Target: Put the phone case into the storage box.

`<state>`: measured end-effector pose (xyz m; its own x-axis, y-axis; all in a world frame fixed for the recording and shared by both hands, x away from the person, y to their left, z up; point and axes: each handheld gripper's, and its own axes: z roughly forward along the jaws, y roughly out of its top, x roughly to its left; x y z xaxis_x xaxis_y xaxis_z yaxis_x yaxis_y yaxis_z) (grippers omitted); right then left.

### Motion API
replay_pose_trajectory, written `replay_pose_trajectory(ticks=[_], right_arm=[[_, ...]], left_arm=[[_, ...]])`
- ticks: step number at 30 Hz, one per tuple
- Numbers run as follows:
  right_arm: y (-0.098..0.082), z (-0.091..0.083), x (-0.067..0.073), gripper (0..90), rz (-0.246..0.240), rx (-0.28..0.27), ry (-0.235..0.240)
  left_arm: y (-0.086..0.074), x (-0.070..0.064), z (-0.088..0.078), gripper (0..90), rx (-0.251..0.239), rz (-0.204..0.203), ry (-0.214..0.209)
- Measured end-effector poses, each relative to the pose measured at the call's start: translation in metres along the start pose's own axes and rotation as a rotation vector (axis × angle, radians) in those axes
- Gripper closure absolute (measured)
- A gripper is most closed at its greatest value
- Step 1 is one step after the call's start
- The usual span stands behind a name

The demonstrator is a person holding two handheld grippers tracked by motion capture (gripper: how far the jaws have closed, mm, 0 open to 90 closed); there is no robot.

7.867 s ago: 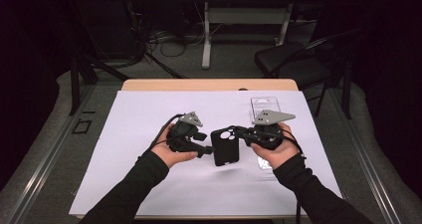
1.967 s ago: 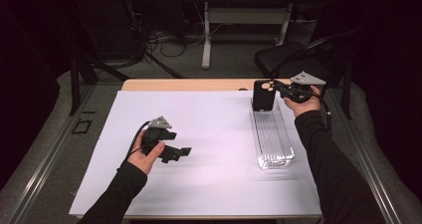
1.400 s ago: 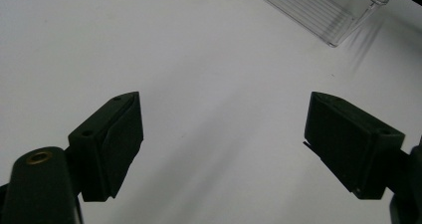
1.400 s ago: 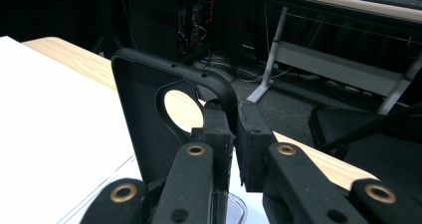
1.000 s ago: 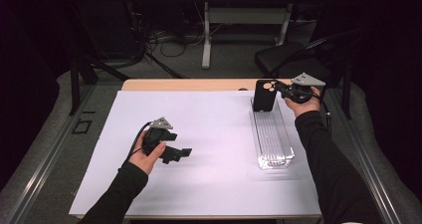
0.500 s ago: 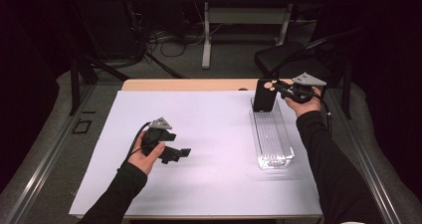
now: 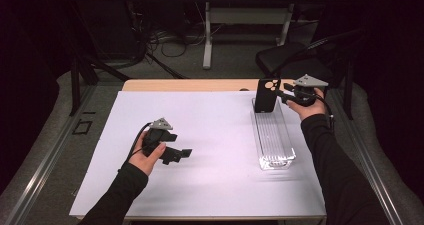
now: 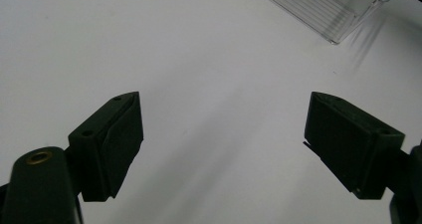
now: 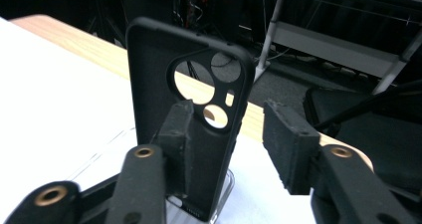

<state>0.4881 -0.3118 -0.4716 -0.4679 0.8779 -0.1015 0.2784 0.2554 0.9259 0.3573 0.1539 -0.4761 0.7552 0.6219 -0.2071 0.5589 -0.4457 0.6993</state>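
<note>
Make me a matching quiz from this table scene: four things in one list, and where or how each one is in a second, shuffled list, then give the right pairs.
Things:
1. phone case
2. clear tray
3. left claw
4. right claw

States:
A. open, over bare white table, nothing between its jaws
B. standing upright at the tray's far end
C. lying lengthwise on the table's right side
D. jaws just opening, beside the case, one pad clear of it

Pairs: 1-B, 2-C, 3-A, 4-D
</note>
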Motion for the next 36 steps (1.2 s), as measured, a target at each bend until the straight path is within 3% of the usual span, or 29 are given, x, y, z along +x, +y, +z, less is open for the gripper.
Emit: replay_pose_trajectory(ticks=[2, 5, 17, 24, 36], right_arm=[[0.001, -0.003, 0.001, 53.1, -0.019, 0.012, 0.003], [0.003, -0.01, 0.002, 51.5, -0.002, 0.039, -0.016], [0.01, -0.03, 0.011, 33.6, 0.059, 0.068, 0.016], [0.017, -0.04, 0.018, 21.9, 0.031, 0.104, -0.007], [0.023, -0.056, 0.035, 5.3, 0.081, 0.123, 0.006]], left_arm=[[0.0, 0.0, 0.0, 16.1, -0.008, 0.001, 0.001], [0.001, 0.0, -0.001, 16.1, -0.015, 0.005, -0.001], [0.002, 0.003, -0.005, 15.5, -0.022, -0.005, 0.009], [0.003, 0.005, -0.006, 15.4, -0.03, -0.017, 0.014], [0.005, 0.006, -0.011, 15.1, -0.09, -0.054, -0.006]])
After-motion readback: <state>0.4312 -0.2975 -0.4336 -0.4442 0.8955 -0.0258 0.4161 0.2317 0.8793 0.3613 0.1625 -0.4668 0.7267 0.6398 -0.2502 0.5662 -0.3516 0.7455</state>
